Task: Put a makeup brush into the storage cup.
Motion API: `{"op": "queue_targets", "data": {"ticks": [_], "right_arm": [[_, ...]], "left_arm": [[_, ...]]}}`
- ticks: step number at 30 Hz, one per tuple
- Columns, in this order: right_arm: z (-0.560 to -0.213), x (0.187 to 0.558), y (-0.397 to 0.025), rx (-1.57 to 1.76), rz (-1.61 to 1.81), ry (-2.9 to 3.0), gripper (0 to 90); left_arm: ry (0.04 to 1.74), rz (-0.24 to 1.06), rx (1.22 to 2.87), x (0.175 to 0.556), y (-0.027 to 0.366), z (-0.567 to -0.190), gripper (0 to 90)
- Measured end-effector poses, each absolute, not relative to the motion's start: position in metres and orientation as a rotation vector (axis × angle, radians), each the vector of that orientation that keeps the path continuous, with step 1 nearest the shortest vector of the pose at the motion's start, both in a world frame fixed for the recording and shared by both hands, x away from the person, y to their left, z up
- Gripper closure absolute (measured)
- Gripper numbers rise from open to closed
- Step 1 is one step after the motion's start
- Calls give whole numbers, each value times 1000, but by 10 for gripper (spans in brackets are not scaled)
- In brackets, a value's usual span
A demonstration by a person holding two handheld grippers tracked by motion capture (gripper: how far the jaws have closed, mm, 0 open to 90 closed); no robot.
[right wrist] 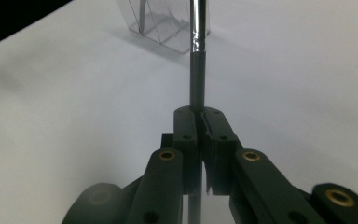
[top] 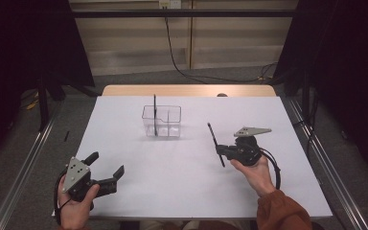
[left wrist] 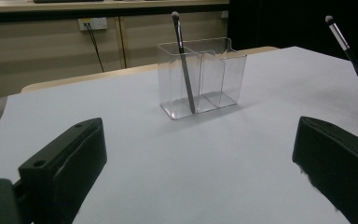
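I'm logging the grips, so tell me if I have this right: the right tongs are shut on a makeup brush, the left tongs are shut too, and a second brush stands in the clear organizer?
Not quite. The left tongs are open and empty, as the left gripper view shows. The right tongs are indeed shut on a makeup brush, and a second brush stands in the clear organizer.

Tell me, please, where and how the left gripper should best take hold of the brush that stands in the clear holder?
Probably by the upper handle of the standing brush, just above the rim of the clear holder. It leans nearly upright in one compartment, walled below, so only that stretch is free. The left gripper, open, should come from above, its jaws either side of the shaft.
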State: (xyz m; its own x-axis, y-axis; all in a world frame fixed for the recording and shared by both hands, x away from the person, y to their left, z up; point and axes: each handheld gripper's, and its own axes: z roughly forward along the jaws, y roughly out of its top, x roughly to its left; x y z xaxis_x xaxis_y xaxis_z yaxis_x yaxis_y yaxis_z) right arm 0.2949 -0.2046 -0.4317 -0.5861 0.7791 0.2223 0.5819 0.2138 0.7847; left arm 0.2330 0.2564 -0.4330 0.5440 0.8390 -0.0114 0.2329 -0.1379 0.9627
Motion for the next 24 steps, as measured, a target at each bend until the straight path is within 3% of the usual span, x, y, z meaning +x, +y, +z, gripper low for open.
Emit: {"op": "queue_targets", "data": {"ticks": [24], "right_arm": [[-420, 278, -202, 1130, 1530, 2153, 846]], "left_arm": [[869, 667, 1661, 231, 254, -432, 24]]}}
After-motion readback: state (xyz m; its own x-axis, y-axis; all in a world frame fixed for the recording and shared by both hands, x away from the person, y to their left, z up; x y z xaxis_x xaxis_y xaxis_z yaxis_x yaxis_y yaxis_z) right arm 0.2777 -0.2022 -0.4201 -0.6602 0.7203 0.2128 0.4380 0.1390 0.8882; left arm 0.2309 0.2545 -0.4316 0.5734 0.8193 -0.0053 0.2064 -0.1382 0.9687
